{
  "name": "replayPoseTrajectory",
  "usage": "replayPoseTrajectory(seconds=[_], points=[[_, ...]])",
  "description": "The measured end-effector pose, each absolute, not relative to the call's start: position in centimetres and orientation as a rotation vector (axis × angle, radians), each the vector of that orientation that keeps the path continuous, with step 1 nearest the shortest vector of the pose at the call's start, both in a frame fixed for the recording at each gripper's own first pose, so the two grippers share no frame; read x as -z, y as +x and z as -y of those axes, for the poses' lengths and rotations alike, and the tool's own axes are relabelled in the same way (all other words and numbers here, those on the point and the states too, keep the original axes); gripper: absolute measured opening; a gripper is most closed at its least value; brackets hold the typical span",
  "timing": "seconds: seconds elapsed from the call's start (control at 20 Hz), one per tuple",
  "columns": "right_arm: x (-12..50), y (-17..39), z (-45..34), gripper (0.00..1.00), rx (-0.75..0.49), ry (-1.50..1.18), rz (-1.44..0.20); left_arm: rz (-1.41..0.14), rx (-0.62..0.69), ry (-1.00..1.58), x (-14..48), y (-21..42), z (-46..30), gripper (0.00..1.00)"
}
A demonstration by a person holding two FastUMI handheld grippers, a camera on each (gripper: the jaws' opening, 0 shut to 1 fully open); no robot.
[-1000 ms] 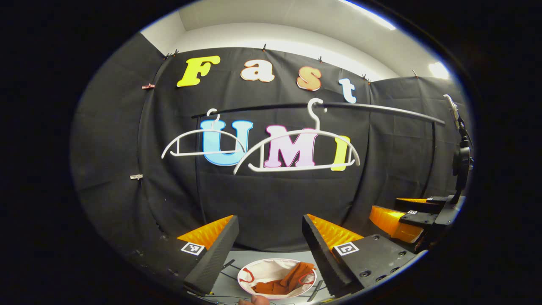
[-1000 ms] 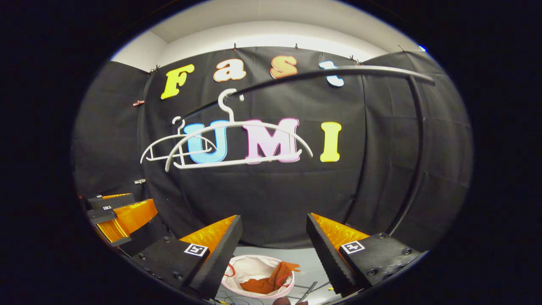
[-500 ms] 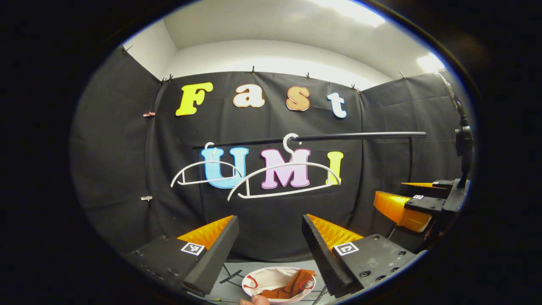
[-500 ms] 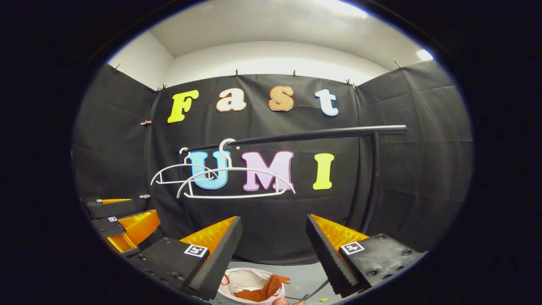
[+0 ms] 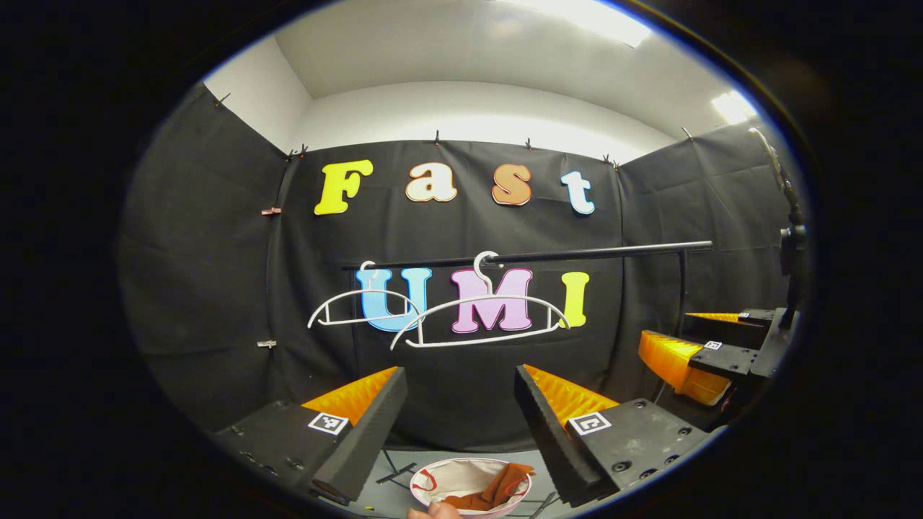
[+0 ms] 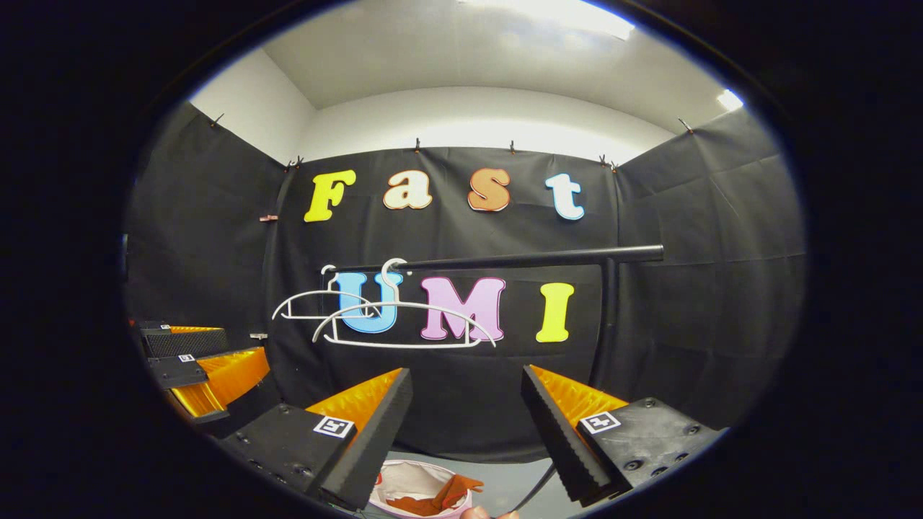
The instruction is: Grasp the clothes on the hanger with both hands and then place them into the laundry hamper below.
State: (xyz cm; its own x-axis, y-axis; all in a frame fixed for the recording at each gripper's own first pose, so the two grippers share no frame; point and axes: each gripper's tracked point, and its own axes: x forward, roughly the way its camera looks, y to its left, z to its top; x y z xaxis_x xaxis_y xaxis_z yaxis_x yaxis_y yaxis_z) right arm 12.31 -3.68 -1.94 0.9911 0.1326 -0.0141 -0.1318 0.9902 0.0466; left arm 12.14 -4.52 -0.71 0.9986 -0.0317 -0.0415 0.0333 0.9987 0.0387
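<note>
Both grippers gape empty; rust clothes (image 5: 497,491) lie crumpled, slanting up-right, in the hamper (image 5: 433,477).

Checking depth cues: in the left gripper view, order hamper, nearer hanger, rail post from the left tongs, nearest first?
1. Hamper, just below the left tongs, orange cloth inside.
2. Nearer hanger, up ahead, bare on the rail.
3. Rail post, back right by the wall.

Grey floor (image 5: 382,497) is carrying a round white fabric laundry hamper (image 5: 461,476). Thin black cables (image 5: 395,472) are lying beside it.
</note>
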Motion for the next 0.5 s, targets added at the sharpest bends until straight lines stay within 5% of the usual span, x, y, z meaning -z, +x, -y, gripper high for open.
replayPoseTrajectory(seconds=[0.5], points=[[1.95,12.36,4.50,0.98,-0.120,0.038,0.006,-0.041,0.007,0.035,0.93,11.34,4.91,0.92]])
